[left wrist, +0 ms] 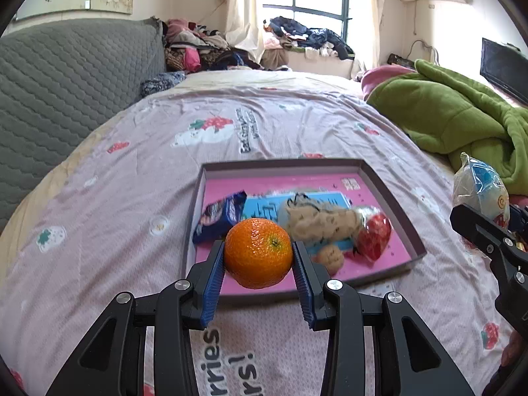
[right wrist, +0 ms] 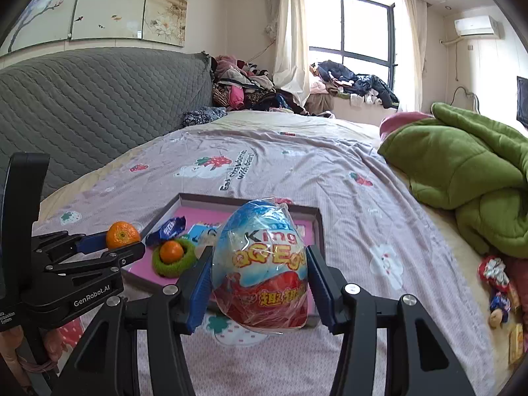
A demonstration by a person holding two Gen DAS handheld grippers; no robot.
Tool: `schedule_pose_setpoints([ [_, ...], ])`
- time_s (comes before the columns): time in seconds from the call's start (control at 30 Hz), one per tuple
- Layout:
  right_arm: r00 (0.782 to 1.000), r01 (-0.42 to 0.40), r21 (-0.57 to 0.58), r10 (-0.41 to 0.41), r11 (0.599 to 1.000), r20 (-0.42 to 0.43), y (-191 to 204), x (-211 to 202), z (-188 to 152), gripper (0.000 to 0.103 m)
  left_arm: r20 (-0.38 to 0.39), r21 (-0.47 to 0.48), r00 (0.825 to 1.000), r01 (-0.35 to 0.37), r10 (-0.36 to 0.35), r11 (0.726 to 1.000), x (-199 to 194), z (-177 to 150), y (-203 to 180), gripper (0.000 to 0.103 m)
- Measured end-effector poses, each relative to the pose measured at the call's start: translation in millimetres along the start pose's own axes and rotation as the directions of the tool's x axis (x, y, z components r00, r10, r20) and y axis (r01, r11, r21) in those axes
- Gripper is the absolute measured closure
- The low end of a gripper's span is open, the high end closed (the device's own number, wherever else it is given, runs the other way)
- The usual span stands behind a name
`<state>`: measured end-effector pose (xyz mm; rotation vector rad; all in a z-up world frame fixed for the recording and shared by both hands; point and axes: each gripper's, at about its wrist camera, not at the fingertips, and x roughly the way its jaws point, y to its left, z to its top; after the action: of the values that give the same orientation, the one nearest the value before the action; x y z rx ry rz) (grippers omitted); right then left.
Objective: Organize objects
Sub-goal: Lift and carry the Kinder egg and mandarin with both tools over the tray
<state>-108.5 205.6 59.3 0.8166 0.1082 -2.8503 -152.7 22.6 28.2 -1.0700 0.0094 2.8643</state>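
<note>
Both grippers loaded up above the tray (left wrist: 389, 194)
Left gripper (left wrist: 259, 257) fingers clamp the orange (left wrist: 259, 252); right gripper (right wrist: 259, 269) fingers squeeze the wrapped toy egg (right wrist: 260, 264).

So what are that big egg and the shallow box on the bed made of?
The egg looks like a printed shell wrapped in clear, glossy plastic film: it crinkles and catches light. The box looks like matte cardboard: thin, straight grey walls with a pink printed floor. Neither is certain from looks alone.

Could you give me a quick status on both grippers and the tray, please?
Left gripper shut on orange. Right gripper shut on toy egg. Tray ahead, already holds snacks. Nothing in the way.
</note>
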Motion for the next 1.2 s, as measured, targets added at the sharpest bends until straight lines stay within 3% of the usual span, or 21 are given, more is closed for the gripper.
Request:
schedule_pose_setpoints([
  [0.33,1.0,0.011,-0.026,-0.01,1.0,0.022,7.7,13.8,24.1,0.049,0.04,-0.005,0.999,-0.018,0.018,1.0,5.0,25.0,11.5,0.062],
  [0.67,1.0,0.014,-0.061,-0.014,0.998,0.006,20.8,44.8,27.9,0.049,0.059,-0.015,0.998,-0.019,0.02,1.0,27.0,43.2,20.1,0.062],
  [1.2,0.996,-0.002,-0.088,-0.007,0.996,-0.094,36.5,97.7,-2.7,0.049,-0.016,-0.052,0.999,-0.036,0.035,0.998,75.4,16.0,41.5,0.062],
])
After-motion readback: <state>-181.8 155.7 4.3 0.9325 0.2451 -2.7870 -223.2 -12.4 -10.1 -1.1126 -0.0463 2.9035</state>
